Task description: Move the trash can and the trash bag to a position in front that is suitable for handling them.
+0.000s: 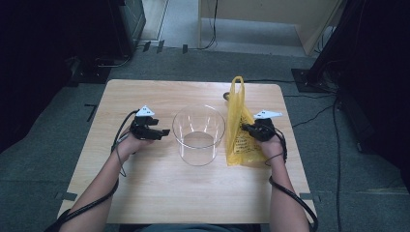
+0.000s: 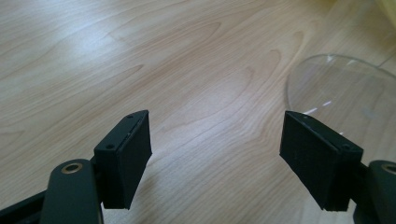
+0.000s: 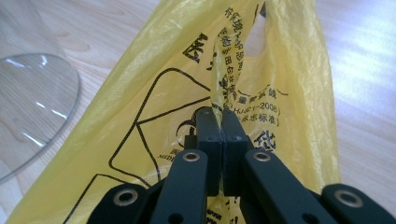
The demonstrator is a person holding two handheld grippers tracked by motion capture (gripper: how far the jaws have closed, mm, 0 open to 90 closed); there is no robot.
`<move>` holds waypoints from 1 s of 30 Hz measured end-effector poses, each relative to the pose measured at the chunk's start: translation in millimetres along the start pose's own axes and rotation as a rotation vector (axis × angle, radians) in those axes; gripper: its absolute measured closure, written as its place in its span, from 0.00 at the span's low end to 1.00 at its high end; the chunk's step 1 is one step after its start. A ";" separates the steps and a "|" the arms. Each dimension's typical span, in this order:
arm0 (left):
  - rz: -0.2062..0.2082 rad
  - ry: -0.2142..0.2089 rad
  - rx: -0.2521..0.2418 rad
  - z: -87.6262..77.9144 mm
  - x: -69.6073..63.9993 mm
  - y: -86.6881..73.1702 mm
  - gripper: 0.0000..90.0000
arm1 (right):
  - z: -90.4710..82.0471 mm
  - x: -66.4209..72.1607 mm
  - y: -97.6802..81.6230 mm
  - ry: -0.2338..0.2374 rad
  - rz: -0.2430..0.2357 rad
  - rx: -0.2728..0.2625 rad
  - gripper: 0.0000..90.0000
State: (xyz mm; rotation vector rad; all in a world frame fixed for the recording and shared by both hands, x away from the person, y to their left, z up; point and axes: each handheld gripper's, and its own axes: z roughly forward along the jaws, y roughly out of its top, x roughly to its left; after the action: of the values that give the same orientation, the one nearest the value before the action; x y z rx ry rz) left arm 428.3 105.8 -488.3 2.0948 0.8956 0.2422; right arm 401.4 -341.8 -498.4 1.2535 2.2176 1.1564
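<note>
Right gripper (image 3: 222, 114): jaws pressed together on a fold of the yellow plastic bag (image 3: 280, 93), pinching a twisted strip of the film that rises from the jaw tips. In the high view the right gripper (image 1: 247, 128) sits at the bag's right flank, held in the person's right hand (image 1: 271, 144), with a black cable trailing back along the forearm.

Left gripper (image 2: 217, 144): jaws spread wide, nothing between them, bare wood below. In the high view the left gripper (image 1: 162, 131) lies left of the bowl, pointing toward it but apart from it, held in the left hand (image 1: 129, 144).

Yellow plastic bag (image 1: 238, 130): thin film, black printed lettering and line markings, lying on the right half of the table, its handle loop reaching toward the far edge. It lies just beside the bowl's right side; whether the two touch cannot be told.

Clear bowl (image 1: 198, 134): transparent, round, upright, open top, near the centre of the table. Its rim shows at the right of the left gripper view (image 2: 341, 93) and at the left of the right gripper view (image 3: 32, 102).

Table (image 1: 145, 193): light wood grain, rounded corners, rectangular.

Room: grey carpeted floor (image 1: 43, 159) on all sides; dark equipment stands at the far left and right; black cables running over the floor at right; a pale wooden panel (image 1: 270, 14) at the far side.
</note>
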 end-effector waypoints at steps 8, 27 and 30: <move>-0.028 -0.039 -0.022 -9.7 -5.5 13.6 0.27 | -10.7 3.9 11.9 0.023 0.002 -0.065 1.00; -0.055 -0.142 -0.106 -45.0 -20.2 46.3 0.28 | -38.0 16.2 33.5 0.117 0.017 -0.254 1.00; -0.040 -0.143 -0.134 -53.8 -24.3 53.7 0.28 | -40.3 17.6 35.8 0.133 0.017 -0.279 1.00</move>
State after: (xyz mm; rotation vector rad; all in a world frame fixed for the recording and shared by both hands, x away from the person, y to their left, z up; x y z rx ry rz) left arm 413.8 100.9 -410.0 1.9428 0.8126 0.1262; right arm 386.1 -336.8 -444.0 1.1103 2.0482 1.5341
